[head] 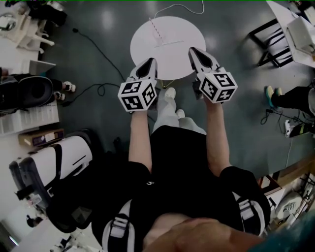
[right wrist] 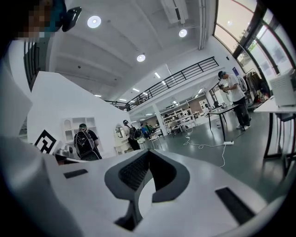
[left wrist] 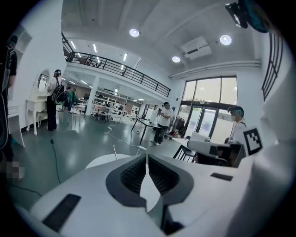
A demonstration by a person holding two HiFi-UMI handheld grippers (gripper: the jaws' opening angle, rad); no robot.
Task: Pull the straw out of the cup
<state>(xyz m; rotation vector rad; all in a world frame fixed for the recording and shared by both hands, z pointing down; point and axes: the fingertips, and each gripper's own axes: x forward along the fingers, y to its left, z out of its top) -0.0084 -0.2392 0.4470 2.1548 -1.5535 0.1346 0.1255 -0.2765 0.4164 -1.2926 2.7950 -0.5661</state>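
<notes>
A red-and-white striped straw [head: 156, 27] stands tilted near the far edge of a round white table [head: 170, 54]. I cannot make out a cup around it. The straw [left wrist: 114, 151] also shows small and upright above the table [left wrist: 101, 161] in the left gripper view. My left gripper [head: 152, 62] is shut with nothing in it, over the table's near left rim. My right gripper [head: 192, 50] is also shut and holds nothing, over the near right part. Both are well short of the straw. Their tips [left wrist: 146, 156] [right wrist: 149, 152] meet in both gripper views.
A black cable [head: 96, 49] runs over the grey floor left of the table, and a white one [head: 179, 7] lies behind it. A black-framed table [head: 275, 42] stands at the right, white furniture [head: 24, 29] at the left. Several people stand around the hall.
</notes>
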